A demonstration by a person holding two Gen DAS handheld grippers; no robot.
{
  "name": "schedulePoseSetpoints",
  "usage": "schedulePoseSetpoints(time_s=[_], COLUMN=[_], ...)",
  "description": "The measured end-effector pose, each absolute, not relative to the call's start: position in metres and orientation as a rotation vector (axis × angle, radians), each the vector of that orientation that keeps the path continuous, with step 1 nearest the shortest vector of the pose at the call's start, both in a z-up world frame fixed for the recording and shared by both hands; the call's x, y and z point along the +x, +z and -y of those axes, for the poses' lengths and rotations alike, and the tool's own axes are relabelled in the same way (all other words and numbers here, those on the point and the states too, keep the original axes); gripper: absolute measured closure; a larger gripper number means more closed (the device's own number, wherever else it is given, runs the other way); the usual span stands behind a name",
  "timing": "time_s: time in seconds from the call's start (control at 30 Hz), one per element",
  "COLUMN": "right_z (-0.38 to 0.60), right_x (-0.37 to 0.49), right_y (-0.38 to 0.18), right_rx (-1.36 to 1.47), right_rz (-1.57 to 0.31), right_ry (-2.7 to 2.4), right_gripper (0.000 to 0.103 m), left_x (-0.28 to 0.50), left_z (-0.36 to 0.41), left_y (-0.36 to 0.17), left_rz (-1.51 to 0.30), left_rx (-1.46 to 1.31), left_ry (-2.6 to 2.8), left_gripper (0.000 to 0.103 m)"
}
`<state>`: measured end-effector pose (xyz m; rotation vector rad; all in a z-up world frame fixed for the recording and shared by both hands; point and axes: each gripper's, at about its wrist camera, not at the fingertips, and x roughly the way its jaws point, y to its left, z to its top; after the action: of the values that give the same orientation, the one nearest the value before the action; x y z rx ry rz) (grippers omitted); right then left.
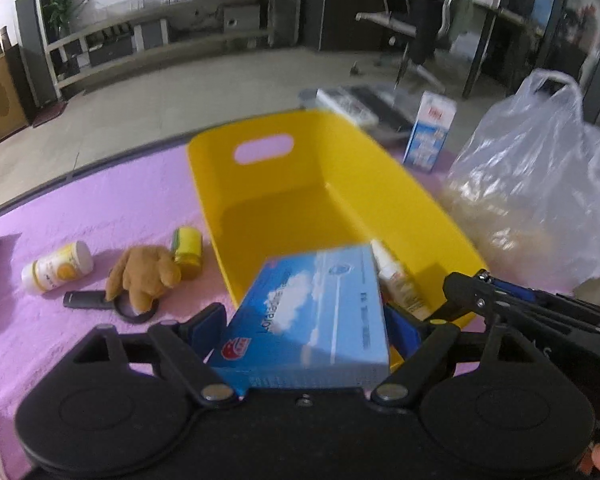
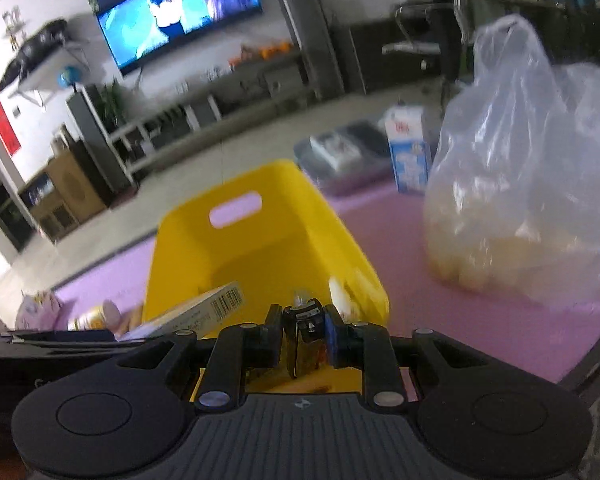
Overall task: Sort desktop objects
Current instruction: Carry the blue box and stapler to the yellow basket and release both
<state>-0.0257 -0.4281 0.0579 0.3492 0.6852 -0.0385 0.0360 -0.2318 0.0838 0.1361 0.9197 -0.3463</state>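
Fingers of the left gripper (image 1: 306, 322) are closing on the two long sides of a flat light-blue cardboard box (image 1: 312, 312), which is hanging over the near rim of the deep yellow plastic bin (image 1: 260, 184). The box's long axis is running straight ahead from the fingers, toward the bin's far handle cut-out, so the coming move looks like a forward-and-down release into the bin.

Just to its right, the right gripper (image 2: 302, 330) is pinching a small dark object (image 2: 308, 320), too blurred to identify, narrowly between its fingers above the same near end of the bin; both hands are about equally close to it.

Inside the bin's near right corner a small white spray bottle (image 1: 396, 280) is lying. On the pink worktop (image 1: 100, 208) left of the bin are resting a brown plush toy (image 1: 140, 276), a yellow-lidded jar (image 1: 188, 250), a white-and-yellow bottle (image 1: 58, 266) on its side and a black magnifying glass (image 1: 100, 300).

Farther off, toward the far right edge, a blue-and-white carton (image 1: 430, 136) is standing beside a clear plastic bag (image 1: 540, 184).
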Motion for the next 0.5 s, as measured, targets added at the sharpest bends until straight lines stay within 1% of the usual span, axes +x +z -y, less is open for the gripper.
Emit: schedulePoseSetpoints(time_s=[0.1,0.13,0.17,0.2,0.23,0.27,0.33,0.43,0.5], right_z=[0.425,0.424,0.423,0.422,0.423,0.422,0.419,0.407,0.393], right_x=[-0.028,-0.03,-0.03,-0.03,-0.032,-0.034,-0.038,-0.039,-0.039], right_y=[0.061,0.062,0.063,0.063,0.066,0.067,0.072,0.076,0.079], right_rx=[0.357,0.354,0.353,0.353,0.359,0.372,0.396,0.417,0.418], right_rz=[-0.667,-0.655,-0.643,-0.63,-0.609,-0.581,-0.528,-0.454,-0.419], right_ry=[-0.04,-0.049,-0.058,-0.063,-0.063,-0.063,-0.044,0.006,0.065], right_gripper=[0.073,0.066,0.055,0.05,0.041,0.035,0.028,0.025,0.025], left_x=[0.035,0.035,0.034,0.033,0.033,0.032,0.027,0.022,0.02], left_z=[0.226,0.221,0.214,0.208,0.202,0.195,0.179,0.147,0.124], left_y=[0.085,0.087,0.09,0.093,0.096,0.1,0.106,0.114,0.118], left_rz=[-0.918,-0.915,-0.911,-0.903,-0.893,-0.877,-0.84,-0.8,-0.779], left_rx=[0.127,0.114,0.1,0.087,0.079,0.072,0.063,0.053,0.059], left_ry=[-0.316,-0.306,-0.302,-0.297,-0.287,-0.275,-0.246,-0.186,-0.142], left_gripper=[0.007,0.006,0.006,0.005,0.004,0.003,0.001,0.0,0.0])
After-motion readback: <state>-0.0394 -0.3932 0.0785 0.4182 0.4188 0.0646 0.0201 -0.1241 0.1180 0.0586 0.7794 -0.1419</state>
